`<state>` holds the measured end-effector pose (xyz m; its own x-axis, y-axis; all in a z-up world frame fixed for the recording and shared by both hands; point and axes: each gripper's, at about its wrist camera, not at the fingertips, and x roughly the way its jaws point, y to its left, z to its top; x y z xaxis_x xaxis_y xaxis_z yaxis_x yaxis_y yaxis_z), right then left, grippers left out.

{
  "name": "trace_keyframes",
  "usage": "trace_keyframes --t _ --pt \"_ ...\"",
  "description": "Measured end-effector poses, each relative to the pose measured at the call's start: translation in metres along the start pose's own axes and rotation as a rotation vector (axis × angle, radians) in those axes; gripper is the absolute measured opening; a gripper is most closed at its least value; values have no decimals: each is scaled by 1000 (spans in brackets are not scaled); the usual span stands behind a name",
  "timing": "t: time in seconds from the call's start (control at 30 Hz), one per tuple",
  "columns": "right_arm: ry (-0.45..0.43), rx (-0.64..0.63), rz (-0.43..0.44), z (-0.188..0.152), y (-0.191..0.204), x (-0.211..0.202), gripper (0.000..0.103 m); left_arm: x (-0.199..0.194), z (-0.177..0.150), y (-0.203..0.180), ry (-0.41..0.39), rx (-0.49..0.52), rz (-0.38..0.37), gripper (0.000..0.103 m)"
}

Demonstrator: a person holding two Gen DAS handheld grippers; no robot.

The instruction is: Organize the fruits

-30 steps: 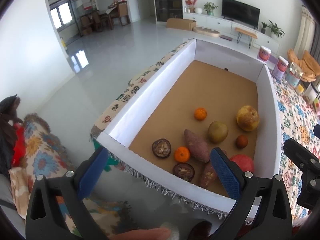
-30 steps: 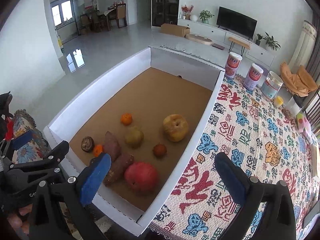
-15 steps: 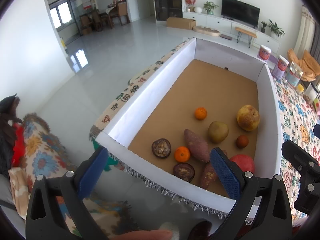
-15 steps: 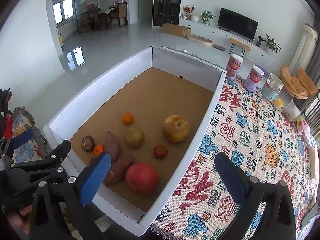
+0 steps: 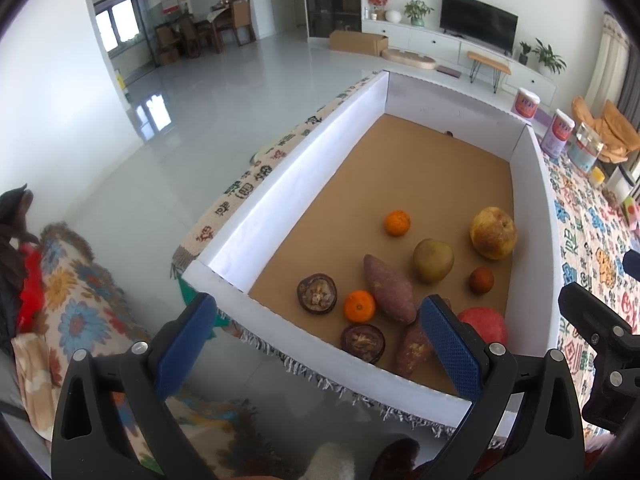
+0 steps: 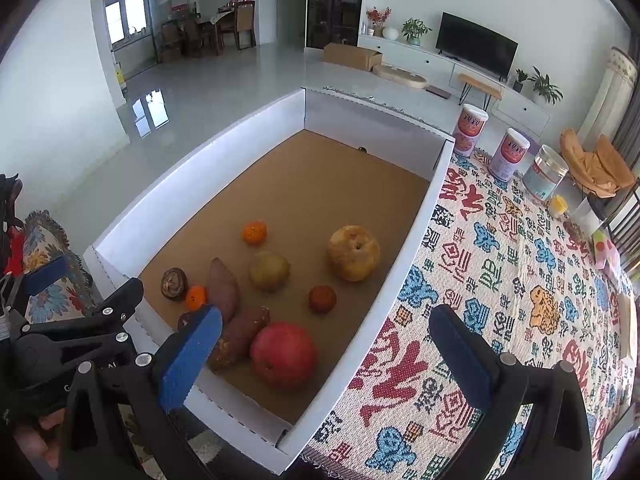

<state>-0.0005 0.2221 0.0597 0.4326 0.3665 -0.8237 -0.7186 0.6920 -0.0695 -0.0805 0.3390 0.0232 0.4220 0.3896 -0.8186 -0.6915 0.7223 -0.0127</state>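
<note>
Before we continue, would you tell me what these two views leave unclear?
- Lower dark fruit: right wrist view, mostly behind the right gripper finger.
- Red fruit: left wrist view, partly behind the left gripper finger.
- Canister labels: too small to read.

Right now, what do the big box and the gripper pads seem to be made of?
The box: likely corrugated cardboard, matte white walls, brown floor; fluting shows along the cut rim. The pads of the right gripper: probably blue rubber or foam, matte; the left gripper's show a fine dimpled texture.

place: home living room | signs: television [image 6: 476, 49], dining chairs [image 6: 240, 24], houseplants [image 6: 414, 30]
</note>
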Motion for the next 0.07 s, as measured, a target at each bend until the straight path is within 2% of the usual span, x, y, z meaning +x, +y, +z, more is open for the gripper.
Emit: trace_keyframes --t 0.07 --pt "2 -1 -1 -1 0 0 103 -1 -1 -2 -7 7 -4 102"
